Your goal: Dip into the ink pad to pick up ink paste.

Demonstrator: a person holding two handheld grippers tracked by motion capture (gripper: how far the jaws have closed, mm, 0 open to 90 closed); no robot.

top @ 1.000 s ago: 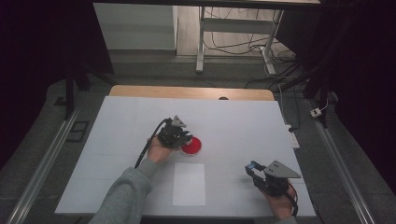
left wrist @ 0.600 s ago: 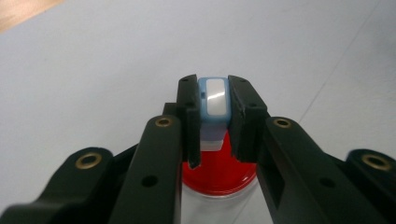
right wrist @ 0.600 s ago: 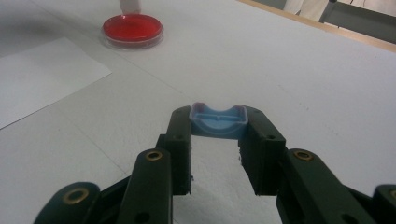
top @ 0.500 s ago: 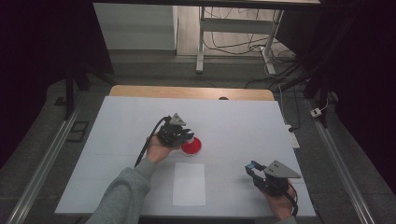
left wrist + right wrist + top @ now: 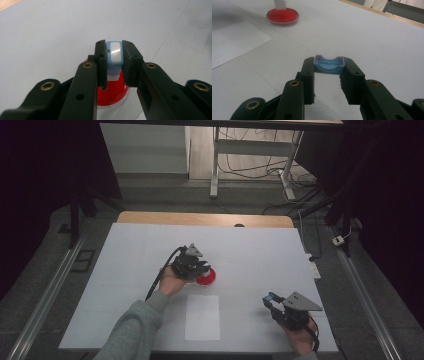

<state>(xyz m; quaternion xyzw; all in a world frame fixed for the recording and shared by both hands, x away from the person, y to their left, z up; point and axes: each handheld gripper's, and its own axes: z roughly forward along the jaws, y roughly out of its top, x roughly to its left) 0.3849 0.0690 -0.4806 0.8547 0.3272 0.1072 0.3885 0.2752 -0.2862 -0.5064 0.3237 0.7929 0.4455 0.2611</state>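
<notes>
We are clamping an upright pale-blue plastic stamp in the left gripper above the round red dish; the right gripper is gripping a shallow blue plastic cap crosswise.

1. High view: dim, dark surroundings, white desk evenly lit, soft shadows.
2. Tool views: near jaws slightly soft, small glare on the light-blue piece.

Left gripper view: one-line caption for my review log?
Left gripper clamps a small light-blue stamp-like block directly above a round red ink pad on the white table.
</notes>
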